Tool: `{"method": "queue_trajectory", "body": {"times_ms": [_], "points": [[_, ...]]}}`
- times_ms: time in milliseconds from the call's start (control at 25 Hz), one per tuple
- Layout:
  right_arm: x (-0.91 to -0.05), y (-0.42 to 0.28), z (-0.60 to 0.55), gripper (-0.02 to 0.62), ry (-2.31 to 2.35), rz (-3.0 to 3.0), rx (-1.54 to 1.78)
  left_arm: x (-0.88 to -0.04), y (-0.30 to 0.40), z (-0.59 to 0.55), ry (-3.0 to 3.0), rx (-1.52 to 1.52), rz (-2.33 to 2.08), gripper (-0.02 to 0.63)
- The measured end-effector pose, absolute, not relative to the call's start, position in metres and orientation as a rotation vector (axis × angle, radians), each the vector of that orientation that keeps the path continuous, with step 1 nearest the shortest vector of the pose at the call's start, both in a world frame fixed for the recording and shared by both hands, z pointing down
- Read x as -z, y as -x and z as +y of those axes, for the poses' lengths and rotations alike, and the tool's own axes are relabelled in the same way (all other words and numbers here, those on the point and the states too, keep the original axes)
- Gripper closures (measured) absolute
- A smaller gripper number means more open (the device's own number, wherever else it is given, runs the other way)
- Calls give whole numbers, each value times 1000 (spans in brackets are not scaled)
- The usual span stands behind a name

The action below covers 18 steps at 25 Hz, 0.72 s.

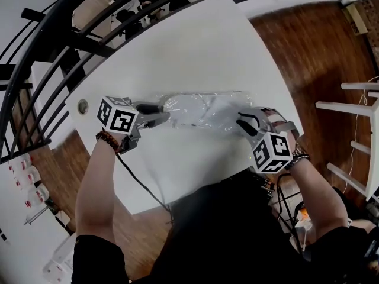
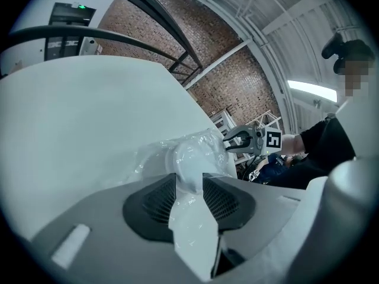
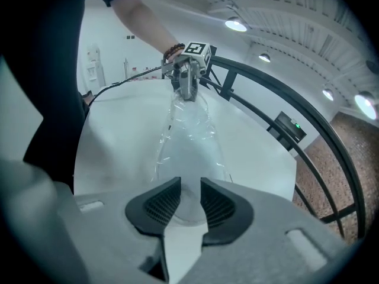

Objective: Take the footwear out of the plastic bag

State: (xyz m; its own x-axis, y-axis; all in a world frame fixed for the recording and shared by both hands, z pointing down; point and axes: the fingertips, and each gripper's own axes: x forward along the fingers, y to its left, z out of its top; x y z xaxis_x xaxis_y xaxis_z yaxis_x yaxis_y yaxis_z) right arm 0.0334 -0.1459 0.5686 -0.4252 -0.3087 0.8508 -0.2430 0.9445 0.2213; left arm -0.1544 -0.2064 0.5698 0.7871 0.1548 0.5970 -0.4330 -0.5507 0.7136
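Observation:
A clear plastic bag (image 1: 198, 110) lies stretched across the white table (image 1: 195, 58) between my two grippers. Inside it is pale white footwear (image 2: 192, 152), blurred by the crinkled film. My left gripper (image 1: 166, 118) (image 2: 189, 182) is shut on the bag's left end, and film with something white in it fills the gap between its pads. My right gripper (image 1: 241, 123) (image 3: 189, 197) is shut on the bag's right end, where a rounded white shape sits between the pads. Each gripper shows in the other's view: the right gripper (image 2: 240, 141) and the left gripper (image 3: 188, 90).
A black railing (image 1: 65, 28) curves round the table's far and left sides. A round grommet (image 1: 82, 106) sits near the table's left corner. White furniture (image 1: 355, 129) stands on the wooden floor at right. A black cable (image 1: 142, 185) trails off the near edge.

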Motion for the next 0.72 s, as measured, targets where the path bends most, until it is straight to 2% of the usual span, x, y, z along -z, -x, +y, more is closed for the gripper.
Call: {"method": "queue_trajectory", "body": {"times_ms": [160,400,600,720], "points": [[-553,-37,-155,494,-506,-2063,-22,-576,157,-202,-1996,-801,-211,443],[-547,-80,-171,480,-838,-2139,-517,-583,163,-198,-1961,-816,-235,425],[-566,-95,-167,469,-894,-2086,-838,-589,163,-199,-1920,-797,-248,400],[-575,-93,-165,463,-874,-2064,-910,-589,157,-201,-1904,-762,-249,399]]}}
